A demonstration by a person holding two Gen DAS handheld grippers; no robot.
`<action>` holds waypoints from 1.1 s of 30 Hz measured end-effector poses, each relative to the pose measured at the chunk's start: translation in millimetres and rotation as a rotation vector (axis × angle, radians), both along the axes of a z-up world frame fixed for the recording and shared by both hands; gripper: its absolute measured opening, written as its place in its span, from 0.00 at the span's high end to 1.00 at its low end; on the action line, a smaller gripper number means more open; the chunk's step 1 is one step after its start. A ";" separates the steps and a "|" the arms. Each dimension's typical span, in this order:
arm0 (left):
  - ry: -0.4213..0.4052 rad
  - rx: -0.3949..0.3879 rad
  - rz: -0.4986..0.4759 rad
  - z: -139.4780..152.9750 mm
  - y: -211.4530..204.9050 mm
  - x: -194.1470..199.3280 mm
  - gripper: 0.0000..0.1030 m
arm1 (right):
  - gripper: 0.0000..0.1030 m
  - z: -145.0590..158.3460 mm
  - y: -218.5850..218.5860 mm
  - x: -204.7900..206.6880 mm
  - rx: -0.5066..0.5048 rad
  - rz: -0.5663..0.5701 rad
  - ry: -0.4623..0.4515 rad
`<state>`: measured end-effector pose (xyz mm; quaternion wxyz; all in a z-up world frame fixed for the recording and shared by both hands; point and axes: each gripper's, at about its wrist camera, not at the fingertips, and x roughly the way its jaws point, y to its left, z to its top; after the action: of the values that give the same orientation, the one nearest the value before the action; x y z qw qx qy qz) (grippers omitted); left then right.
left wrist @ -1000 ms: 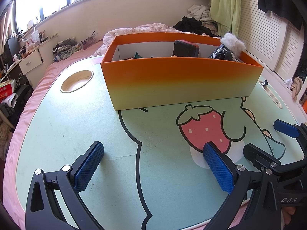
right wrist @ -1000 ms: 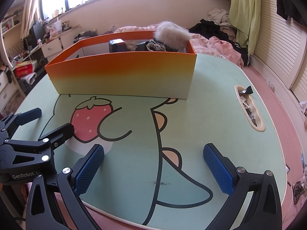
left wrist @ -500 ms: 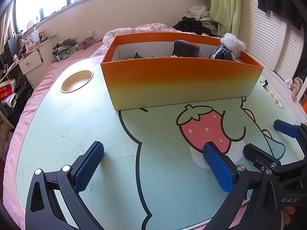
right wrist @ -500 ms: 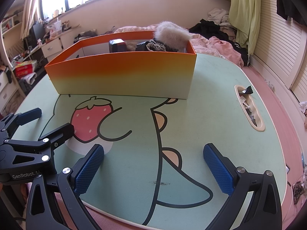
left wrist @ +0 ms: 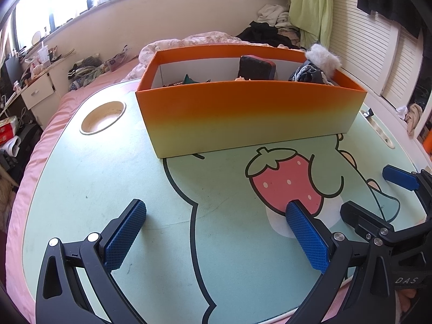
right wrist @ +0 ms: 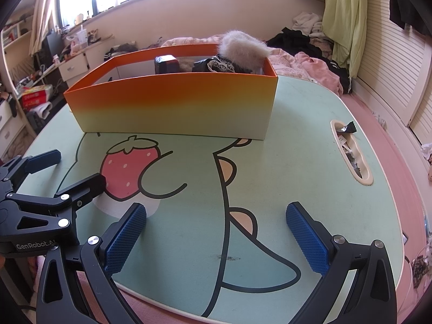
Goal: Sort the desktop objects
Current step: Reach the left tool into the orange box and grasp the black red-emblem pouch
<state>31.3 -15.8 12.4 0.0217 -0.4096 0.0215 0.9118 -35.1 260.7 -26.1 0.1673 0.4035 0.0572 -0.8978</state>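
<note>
Both the left claw [left wrist: 216,232] and right claw [right wrist: 216,232] gape wide, empty, low over the table [left wrist: 108,189], the filled orange box [left wrist: 251,113] beyond.

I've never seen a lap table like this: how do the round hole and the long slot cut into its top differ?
The round hole is a circle near the orange box's left end; the long slot is a narrow oval off its right end. The round hole looks bare inside, while the long slot holds small wrappers and scraps. Both are cream-rimmed recesses sunk into the green tabletop.
</note>
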 end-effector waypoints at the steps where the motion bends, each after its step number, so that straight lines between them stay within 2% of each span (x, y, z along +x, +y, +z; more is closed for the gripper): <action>1: 0.001 0.000 -0.009 -0.7 0.4 0.6 0.00 | 0.00 0.1 -0.1 0.3 -0.001 0.000 0.000; 2: 0.003 0.005 -0.014 -0.2 -3.1 -2.8 0.02 | 0.00 0.1 -0.2 0.4 -0.001 0.000 0.000; 5: 0.042 0.059 -0.002 12.1 -13.0 6.5 0.26 | 0.00 -0.4 -1.1 -0.9 0.000 -0.001 -0.001; 8: 0.092 0.091 0.001 37.6 -18.4 2.7 0.32 | 0.00 -0.9 -1.6 -2.1 -0.001 0.001 -0.001; 9: 0.102 0.108 -0.006 47.1 -18.2 -1.1 0.41 | 0.00 -1.1 -1.9 -2.7 0.000 0.002 -0.001; 10: 0.106 0.128 -0.021 59.0 -16.2 -7.3 0.44 | 0.00 0.3 -1.9 -1.5 -0.001 0.003 -0.001; 13: 0.064 0.159 -0.082 87.0 1.9 -45.6 0.45 | 0.00 -0.7 -2.4 -2.8 -0.001 0.004 -0.002; 16: -0.055 0.137 -0.108 83.1 30.3 -107.7 0.45 | 0.00 0.7 1.1 0.5 -0.002 0.005 -0.003; 18: -0.079 0.049 -0.090 74.7 44.3 -132.6 0.45 | 0.00 1.7 3.1 0.7 -0.003 0.008 -0.004; 19: -0.092 -0.044 -0.087 67.1 52.7 -148.4 0.45 | 0.00 2.3 -0.3 -1.7 -0.003 0.010 -0.004; 20: -0.104 -0.089 -0.094 62.6 56.5 -156.5 0.44 | 0.00 2.2 -0.5 -1.9 -0.004 0.011 -0.005; 22: -0.146 -0.126 -0.111 55.4 59.8 -169.3 0.44 | 0.00 1.4 -2.2 -1.9 -0.005 0.011 -0.005; 25: -0.194 -0.080 -0.140 44.7 53.0 -180.4 0.44 | 0.00 1.6 -1.9 -1.8 -0.005 0.011 -0.005; 27: -0.197 -0.041 -0.165 43.5 52.5 -178.6 0.58 | 0.00 1.6 -1.8 -1.8 -0.004 0.012 -0.005; 28: -0.196 -0.026 -0.165 43.5 50.3 -177.8 0.58 | 0.00 1.7 -1.5 -1.9 -0.005 0.013 -0.005; 31: -0.153 -0.005 -0.156 48.6 43.0 -170.3 0.58 | 0.00 1.9 -1.4 -2.1 -0.005 0.012 -0.005; 33: -0.089 0.041 -0.150 63.6 32.3 -159.7 0.58 | 0.00 1.9 -1.1 -2.6 -0.005 0.012 -0.005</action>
<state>-128.4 16.5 76.0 0.0992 -0.4465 0.0323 0.8887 -37.8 259.6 -24.2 0.1741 0.4050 0.0568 -0.8958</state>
